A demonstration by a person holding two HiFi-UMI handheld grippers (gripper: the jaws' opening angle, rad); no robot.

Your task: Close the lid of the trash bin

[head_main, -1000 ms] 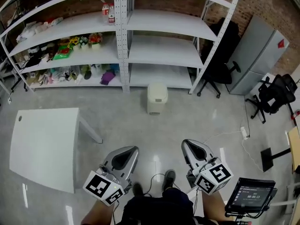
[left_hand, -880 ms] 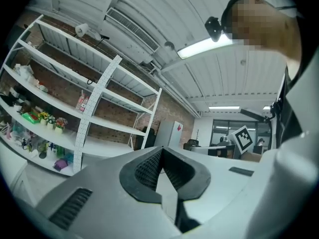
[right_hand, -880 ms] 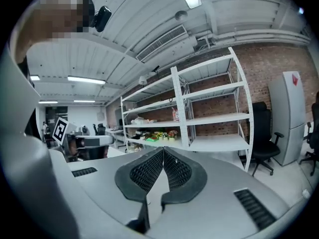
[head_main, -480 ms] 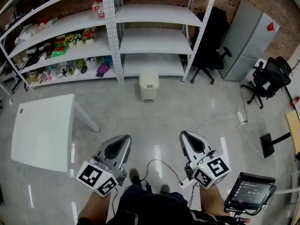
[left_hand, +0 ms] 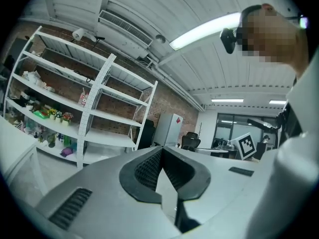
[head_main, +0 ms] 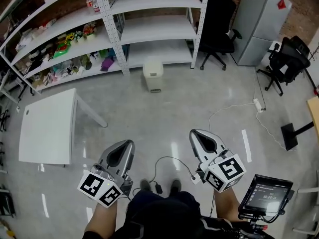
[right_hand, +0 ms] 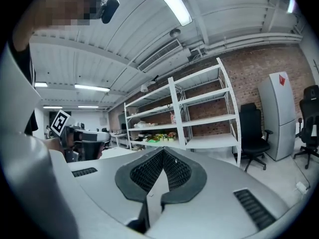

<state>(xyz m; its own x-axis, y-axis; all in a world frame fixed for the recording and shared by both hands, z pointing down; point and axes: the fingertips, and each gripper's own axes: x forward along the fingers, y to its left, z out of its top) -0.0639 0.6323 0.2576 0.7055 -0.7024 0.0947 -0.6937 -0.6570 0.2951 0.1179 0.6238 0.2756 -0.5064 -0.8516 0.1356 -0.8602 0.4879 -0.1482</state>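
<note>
The beige trash bin (head_main: 152,74) stands on the floor in front of the white shelving, far ahead of me in the head view. Its lid looks flat on top, though it is small at this distance. My left gripper (head_main: 128,144) and right gripper (head_main: 195,133) are held low near my body, well short of the bin, both pointing forward. In the left gripper view the left gripper (left_hand: 160,149) has its jaws meeting at the tip with nothing between them. The right gripper (right_hand: 163,151) looks the same in its own view. Neither gripper view shows the bin.
A white table (head_main: 48,128) stands at the left. Shelves (head_main: 149,29) with small items line the back wall. Black office chairs (head_main: 218,19) and a grey cabinet (head_main: 258,21) sit at the back right. A cable (head_main: 234,108) crosses the floor, and a screen (head_main: 264,197) is at lower right.
The bin and shelves have slid up and left in the head view and look smaller. Both grippers stay shut and held low in about the same place.
</note>
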